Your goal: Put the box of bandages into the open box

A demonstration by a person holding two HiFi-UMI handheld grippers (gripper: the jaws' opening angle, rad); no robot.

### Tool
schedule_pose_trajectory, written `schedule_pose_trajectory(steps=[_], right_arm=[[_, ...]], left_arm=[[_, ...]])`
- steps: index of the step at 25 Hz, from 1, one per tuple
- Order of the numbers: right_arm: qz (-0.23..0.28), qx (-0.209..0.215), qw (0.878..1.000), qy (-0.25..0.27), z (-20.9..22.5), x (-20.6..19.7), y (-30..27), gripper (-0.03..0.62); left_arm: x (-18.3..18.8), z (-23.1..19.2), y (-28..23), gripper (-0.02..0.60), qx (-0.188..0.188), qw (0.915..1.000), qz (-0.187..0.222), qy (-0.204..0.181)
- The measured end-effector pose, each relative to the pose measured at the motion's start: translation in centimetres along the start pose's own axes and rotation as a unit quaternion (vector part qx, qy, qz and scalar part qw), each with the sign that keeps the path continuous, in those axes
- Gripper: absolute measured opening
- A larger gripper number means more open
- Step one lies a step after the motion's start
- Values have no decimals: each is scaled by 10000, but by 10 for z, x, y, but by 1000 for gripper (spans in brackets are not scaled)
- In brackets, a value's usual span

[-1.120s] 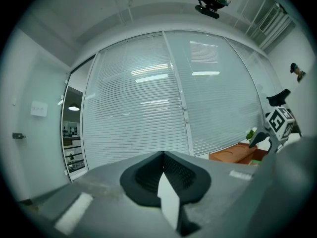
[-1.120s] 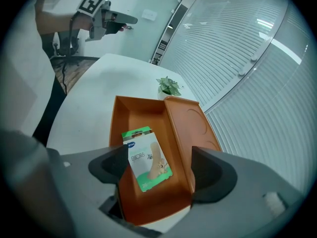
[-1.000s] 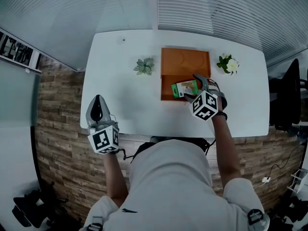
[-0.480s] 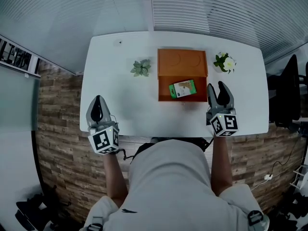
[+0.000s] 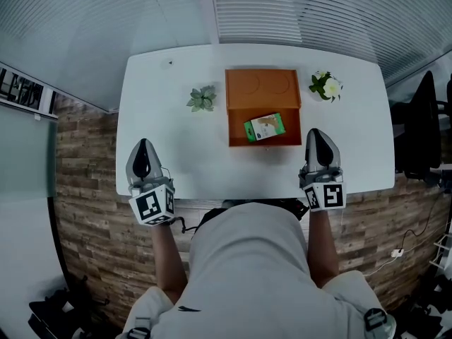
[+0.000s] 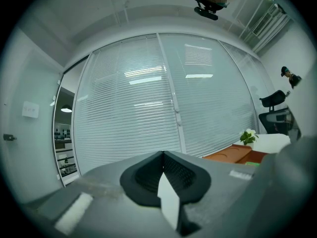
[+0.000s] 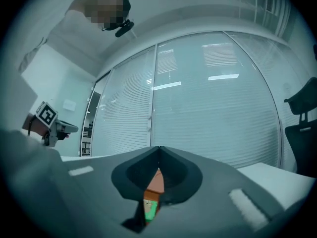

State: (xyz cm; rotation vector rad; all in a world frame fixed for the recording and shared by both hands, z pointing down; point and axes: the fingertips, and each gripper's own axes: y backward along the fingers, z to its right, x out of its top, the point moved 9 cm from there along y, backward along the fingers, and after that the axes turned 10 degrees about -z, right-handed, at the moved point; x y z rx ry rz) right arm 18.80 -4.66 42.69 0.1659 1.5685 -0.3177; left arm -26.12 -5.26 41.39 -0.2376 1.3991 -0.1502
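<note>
The green bandage box (image 5: 265, 127) lies flat in the front half of the open orange box (image 5: 263, 90) at the middle of the white table (image 5: 191, 161). My right gripper (image 5: 319, 134) is near the table's front edge, to the right of the orange box and apart from it, shut on nothing. My left gripper (image 5: 143, 147) rests at the front left, shut and empty. In the right gripper view the jaws meet at the tip (image 7: 159, 148), and a sliver of the bandage box (image 7: 150, 209) shows through the gap below. In the left gripper view the left gripper (image 6: 162, 153) has its jaws closed together.
A small grey-green succulent (image 5: 202, 98) stands left of the orange box, and a pot of white flowers (image 5: 325, 85) stands to its right. A black office chair (image 5: 424, 129) is beyond the table's right end. Window blinds run behind the table.
My right gripper let go of the bandage box, which stays in the orange box. The gripper drew back right toward the front edge and closed. The left gripper has not moved.
</note>
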Motion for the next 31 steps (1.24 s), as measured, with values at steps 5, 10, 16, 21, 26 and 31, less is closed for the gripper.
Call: schedule_pose_trajectory(steps=[5, 10, 16, 21, 26, 31], right_arm=[[-81, 85, 9999, -23, -1, 6, -6, 0], [-107, 109, 9999, -58, -2, 12, -10, -2], [-90, 161, 9998, -1, -4, 16, -15, -2], [-102, 173, 9998, -37, -3, 15, -16, -2], [-126, 172, 9997, -102, -1, 12, -15, -2], [-172, 170, 9996, -134, 3, 11, -13, -2]], left_arm=[[1, 1, -1, 6, 2, 10000, 15, 5], [1, -1, -1, 6, 22, 10000, 23, 24], [1, -4, -3, 6, 34, 10000, 21, 39], [1, -4, -3, 5, 14, 10000, 14, 31], [0, -2, -3, 6, 12, 10000, 9, 27], [1, 0, -1, 6, 18, 10000, 3, 18]])
